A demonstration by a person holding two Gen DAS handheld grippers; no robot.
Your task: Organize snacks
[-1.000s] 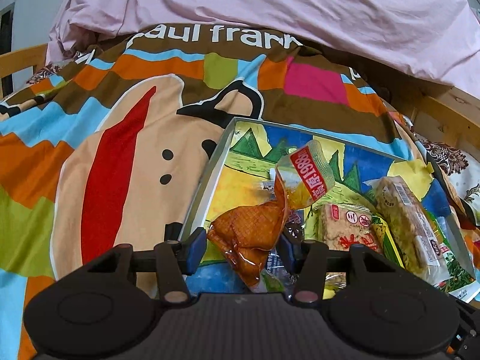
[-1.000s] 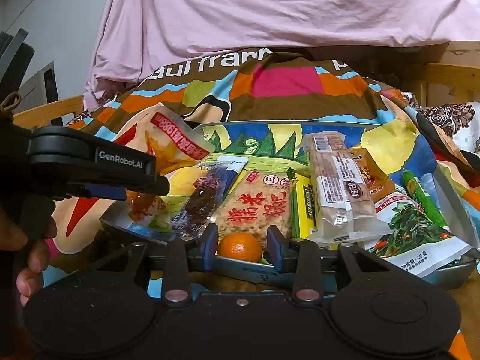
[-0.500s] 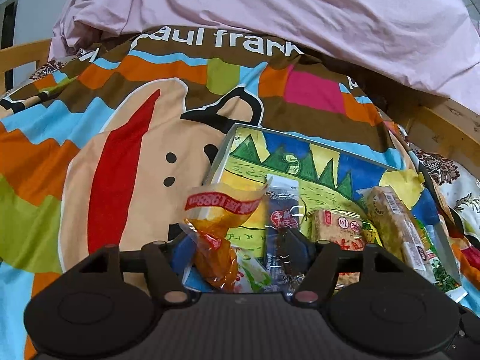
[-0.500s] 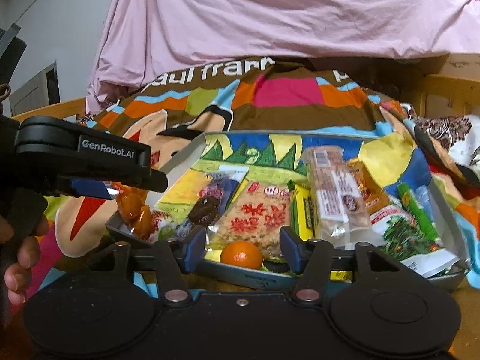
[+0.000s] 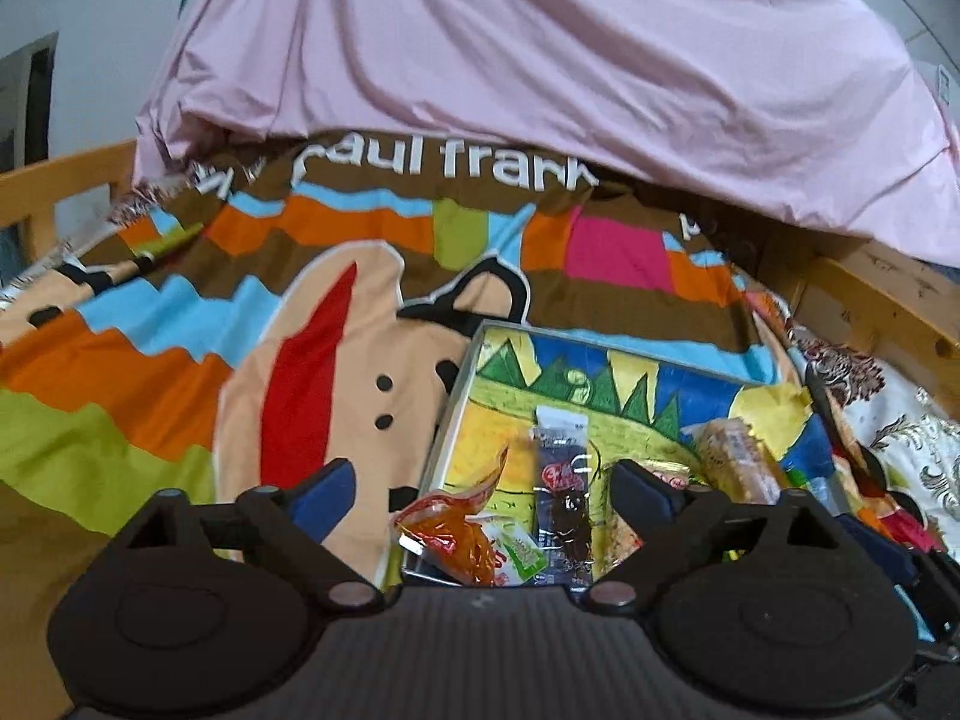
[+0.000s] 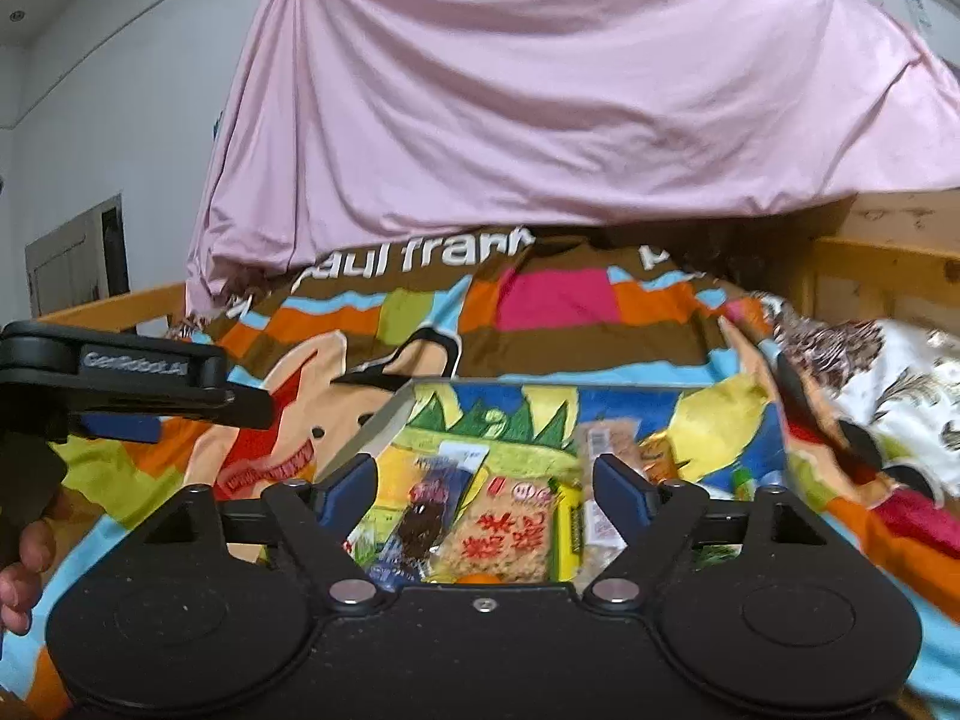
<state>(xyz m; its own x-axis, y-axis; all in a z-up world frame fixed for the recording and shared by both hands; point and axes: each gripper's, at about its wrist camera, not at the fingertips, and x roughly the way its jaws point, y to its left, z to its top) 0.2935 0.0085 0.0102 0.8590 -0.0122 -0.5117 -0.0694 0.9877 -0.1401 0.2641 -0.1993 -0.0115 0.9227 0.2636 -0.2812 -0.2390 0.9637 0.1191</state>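
A shallow metal tray [image 5: 462, 384] with a painted landscape bottom lies on the bed and holds several snack packs. The orange chicken-snack pack [image 5: 450, 531] lies in its near left corner, beside a dark plum pack [image 5: 561, 492]. My left gripper [image 5: 480, 492] is open and empty, just above and behind that corner. In the right wrist view the tray [image 6: 384, 426] holds the plum pack [image 6: 432, 510], a rice-cracker pack [image 6: 510, 534], a yellow bar [image 6: 567, 531] and an orange [image 6: 480, 579]. My right gripper [image 6: 483, 489] is open and empty above the tray's near edge.
The colourful Paul Frank blanket [image 5: 300, 324] covers the bed. A pink sheet [image 5: 540, 60] hangs behind. A wooden bed rail [image 5: 870, 300] runs along the right. The left gripper's body [image 6: 120, 378] and the hand holding it show at the left of the right wrist view.
My left gripper opened and let the orange pack drop into the tray's near left corner, then drew back. My right gripper opened wider and tilted up, away from the orange.
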